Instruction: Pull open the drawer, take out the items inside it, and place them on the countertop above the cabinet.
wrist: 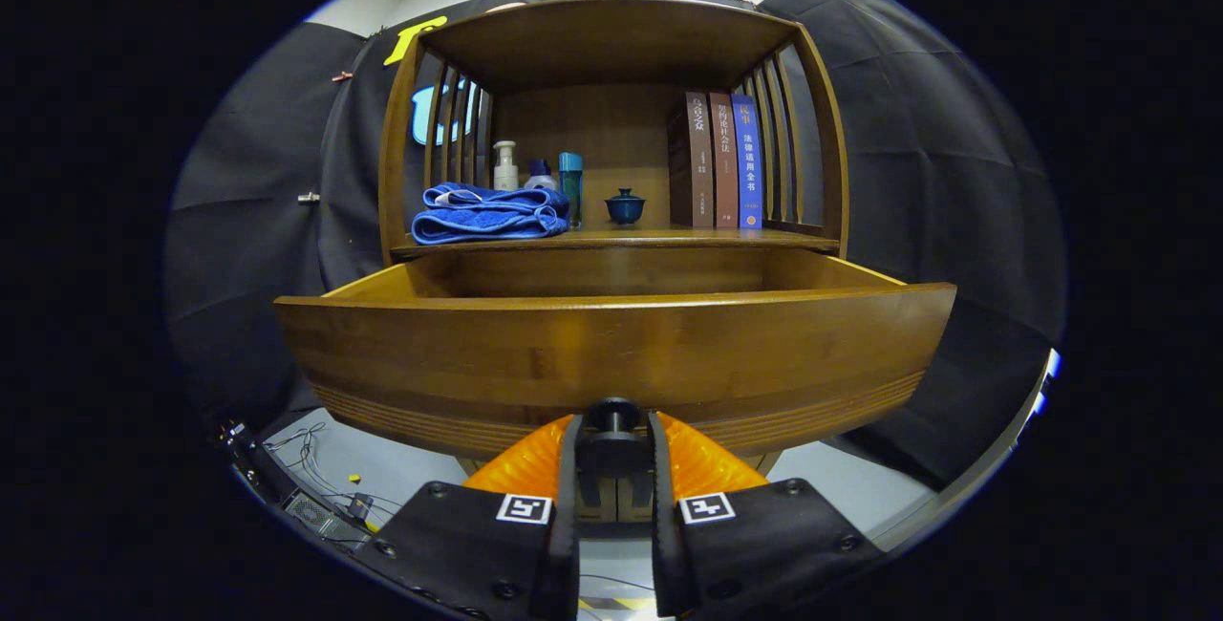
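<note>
The wooden drawer (pixel 611 353) of the cabinet stands pulled far out toward me, its broad front panel just ahead of my fingers. My gripper (pixel 612 444) is shut on the drawer's dark round knob (pixel 612 418), one finger on each side of it. The drawer's inside is hidden behind the front panel, so I cannot see any items in it. Above the drawer runs the countertop (pixel 659 239), a wooden shelf under a slatted canopy.
On the countertop lie a folded blue towel (pixel 489 214), a white pump bottle (pixel 504 166), a teal bottle (pixel 571 183), a small blue lidded cup (pixel 625 206) and three upright books (pixel 717 160). Cables and a small device (pixel 320 504) lie on the floor at left.
</note>
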{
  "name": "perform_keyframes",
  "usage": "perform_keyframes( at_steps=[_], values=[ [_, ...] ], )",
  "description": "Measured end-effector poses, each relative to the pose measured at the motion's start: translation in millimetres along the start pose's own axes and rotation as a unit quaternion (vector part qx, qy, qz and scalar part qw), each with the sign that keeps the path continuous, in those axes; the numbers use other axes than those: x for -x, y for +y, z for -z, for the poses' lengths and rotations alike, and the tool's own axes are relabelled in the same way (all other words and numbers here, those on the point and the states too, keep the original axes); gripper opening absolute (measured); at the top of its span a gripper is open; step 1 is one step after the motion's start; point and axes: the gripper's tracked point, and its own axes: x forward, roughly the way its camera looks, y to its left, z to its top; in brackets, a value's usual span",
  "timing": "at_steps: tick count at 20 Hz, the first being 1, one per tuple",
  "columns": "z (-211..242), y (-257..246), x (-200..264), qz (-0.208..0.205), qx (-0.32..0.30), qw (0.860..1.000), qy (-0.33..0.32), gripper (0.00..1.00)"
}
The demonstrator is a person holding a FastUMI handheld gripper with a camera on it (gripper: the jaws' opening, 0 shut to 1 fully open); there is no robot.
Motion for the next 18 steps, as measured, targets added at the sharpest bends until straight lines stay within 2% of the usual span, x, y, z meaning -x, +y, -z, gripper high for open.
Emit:
perform_keyframes(
  at_steps=[1,4,7,12,18],
  values=[
    [1,1,0,-0.001,0.003,1.000,0.000,0.35],
    [-4,3,8,-0.008,0.008,1.000,0.000,0.52],
    [-20,-8,22,-0.002,0.033,0.999,-0.017,1.00],
    [-77,-20,45,-0.008,0.047,0.999,-0.015,0.99],
    [-153,-20,32,-0.033,-0.025,0.998,0.041,0.98]
  ],
)
